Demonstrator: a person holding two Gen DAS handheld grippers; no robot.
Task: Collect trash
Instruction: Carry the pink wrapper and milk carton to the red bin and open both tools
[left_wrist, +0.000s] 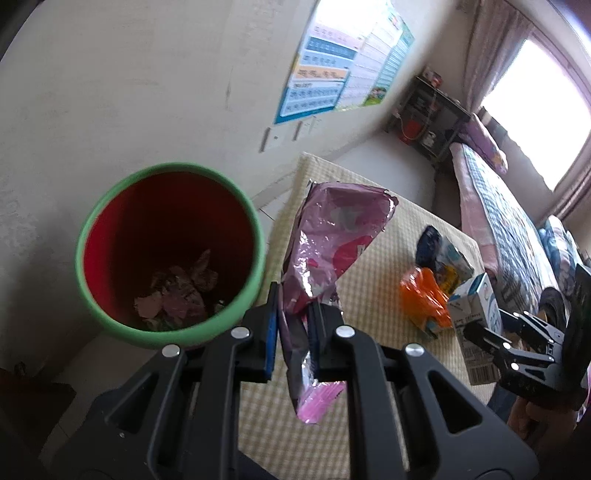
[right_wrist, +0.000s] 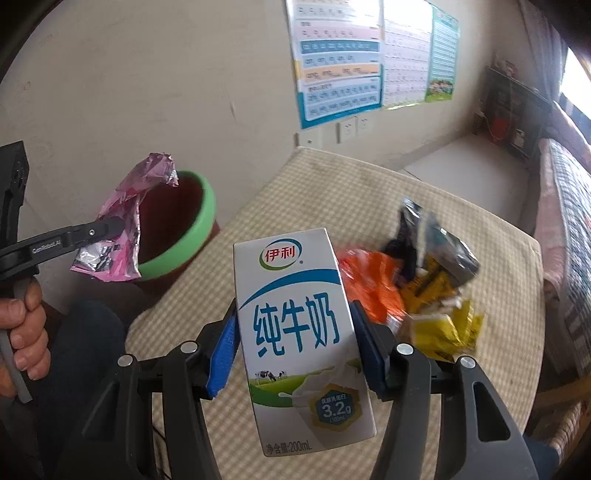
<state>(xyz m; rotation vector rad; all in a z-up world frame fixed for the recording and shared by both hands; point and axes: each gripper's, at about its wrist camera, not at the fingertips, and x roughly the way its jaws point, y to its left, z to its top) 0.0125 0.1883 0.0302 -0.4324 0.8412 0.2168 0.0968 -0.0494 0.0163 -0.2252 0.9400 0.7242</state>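
Note:
My left gripper (left_wrist: 293, 325) is shut on a crinkled pink foil wrapper (left_wrist: 332, 236), held upright just right of a red bin with a green rim (left_wrist: 170, 254) that has scraps at its bottom. In the right wrist view the same wrapper (right_wrist: 125, 218) hangs in the left gripper (right_wrist: 110, 225) in front of the bin (right_wrist: 199, 221). My right gripper (right_wrist: 295, 347) is shut on a white and blue milk carton (right_wrist: 299, 332), its blue pads pressing both sides above the table. In the left wrist view the carton (left_wrist: 476, 306) and right gripper (left_wrist: 480, 332) show at the right.
A table with a checked yellow cloth (right_wrist: 351, 192) carries an orange wrapper (right_wrist: 369, 284), a dark packet (right_wrist: 424, 236) and a yellow wrapper (right_wrist: 443, 321). A bed (left_wrist: 498, 221) lies right, a dark shelf (left_wrist: 428, 114) at the back. A person's hand (right_wrist: 22, 332) grips the left handle.

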